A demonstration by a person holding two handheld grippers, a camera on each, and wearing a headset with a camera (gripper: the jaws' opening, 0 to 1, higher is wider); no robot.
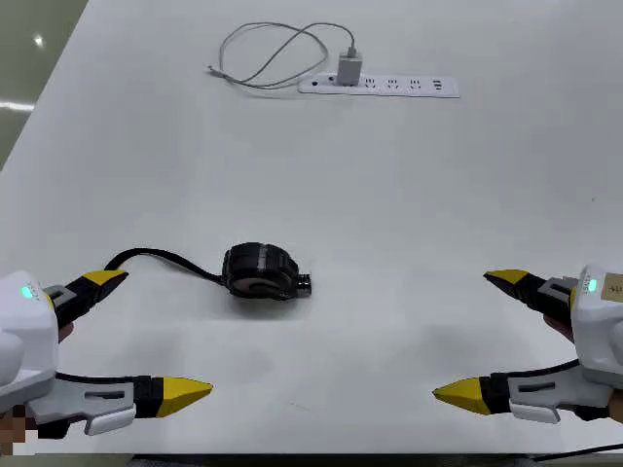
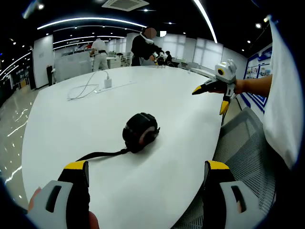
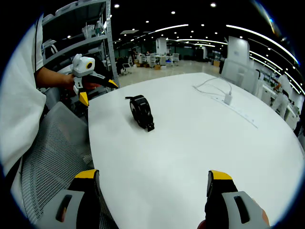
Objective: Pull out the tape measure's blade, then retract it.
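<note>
Nearest to you, at the front edge of the white bench (image 1: 409,204), you hold a tool in each hand, both spread wide and gripping nothing. Your left tool (image 1: 165,333) sits at the lower left of the head view with its yellow-tipped jaws pointing inward to the right, and your right tool (image 1: 460,335) mirrors it at the lower right, its jaws pointing left. Both are well apart from each other and from the work. Between them and a little further out, closer to your left tool, the black tape measure (image 1: 261,271) lies on the bench, touched by neither tool. Its mouth faces your right tool, with the end of the blade drawn in against the case. A black strap (image 1: 161,257) trails from the case's other side and curves toward the upper jaw of your left tool. Far beyond, near the back of the bench, a white power strip (image 1: 389,86) lies flat with a white charger (image 1: 349,68) plugged into it, and a pale cable (image 1: 268,53) loops away to its left.
</note>
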